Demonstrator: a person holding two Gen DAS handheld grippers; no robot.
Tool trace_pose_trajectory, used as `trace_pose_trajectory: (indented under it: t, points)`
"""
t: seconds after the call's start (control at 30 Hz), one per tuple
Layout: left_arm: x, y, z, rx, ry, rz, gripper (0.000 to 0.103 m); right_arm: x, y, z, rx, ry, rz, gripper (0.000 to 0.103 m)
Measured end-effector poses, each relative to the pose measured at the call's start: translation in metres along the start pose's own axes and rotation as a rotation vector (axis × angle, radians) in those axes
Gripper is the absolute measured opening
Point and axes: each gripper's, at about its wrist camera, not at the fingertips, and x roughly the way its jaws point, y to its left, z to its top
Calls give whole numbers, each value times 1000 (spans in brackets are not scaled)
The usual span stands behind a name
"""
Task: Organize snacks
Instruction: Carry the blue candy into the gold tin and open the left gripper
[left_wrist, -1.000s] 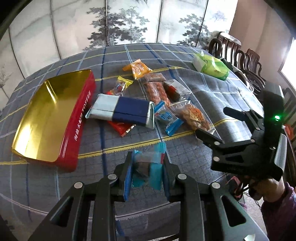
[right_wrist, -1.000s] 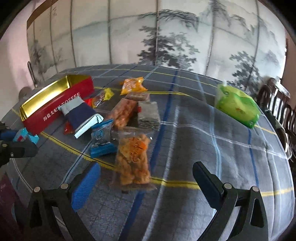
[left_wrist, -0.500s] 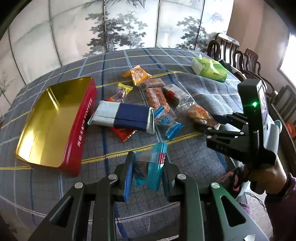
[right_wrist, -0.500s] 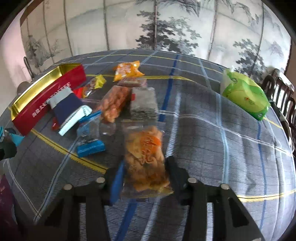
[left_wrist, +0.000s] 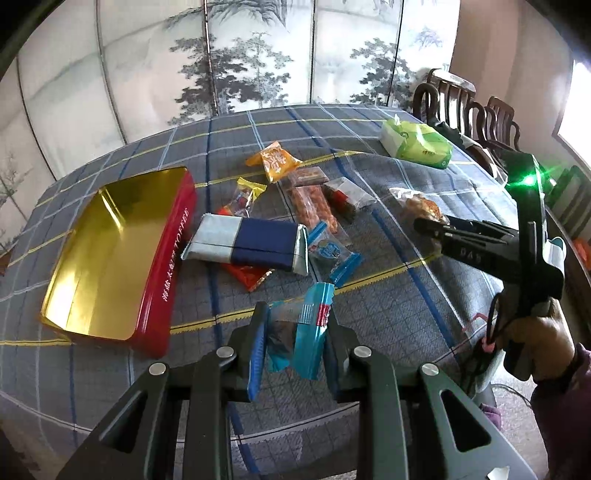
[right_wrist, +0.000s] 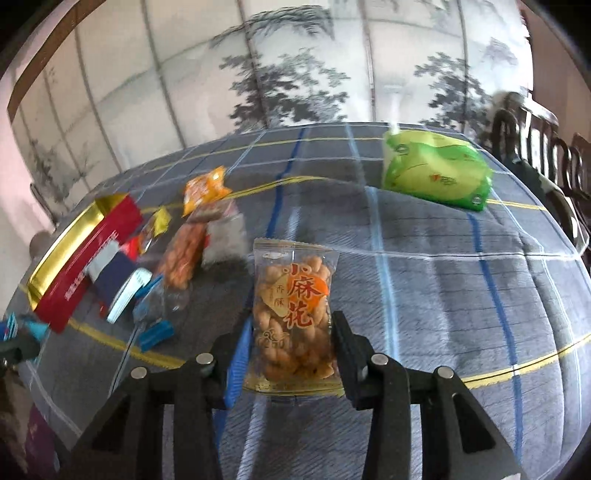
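Jaws of right gripper (right_wrist: 291, 343) closing on twist-snack bag (right_wrist: 293, 306), seemingly lifted.

My left tongs (left_wrist: 293, 341) pinch a teal wrapper (left_wrist: 306, 332); my right tongs (right_wrist: 291, 343) hold a clear packet (right_wrist: 293, 310) of golden twists with orange lettering. The tin (left_wrist: 110, 251) is red outside, gold inside, on a grey-blue plaid cloth (left_wrist: 388, 295).

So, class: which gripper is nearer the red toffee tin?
Left. The left gripper, holding a blue packet, hovers just beside the red toffee tin; the right gripper is across the snack pile.
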Motion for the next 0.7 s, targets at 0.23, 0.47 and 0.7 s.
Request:
trace_pose_trajectory:
  t: [0.23,0.47,0.7]
  points:
    - [-1,2,1,-7,-1,2,23,10,-22,3,93,-1,-50,42]
    - [-3,9,4,-20,-9,5,23,15,-24,5,99,-3,-90,41]
    - [-9,14,8,-26,-20,10,23,22,-22,6,83,44,-113,43]
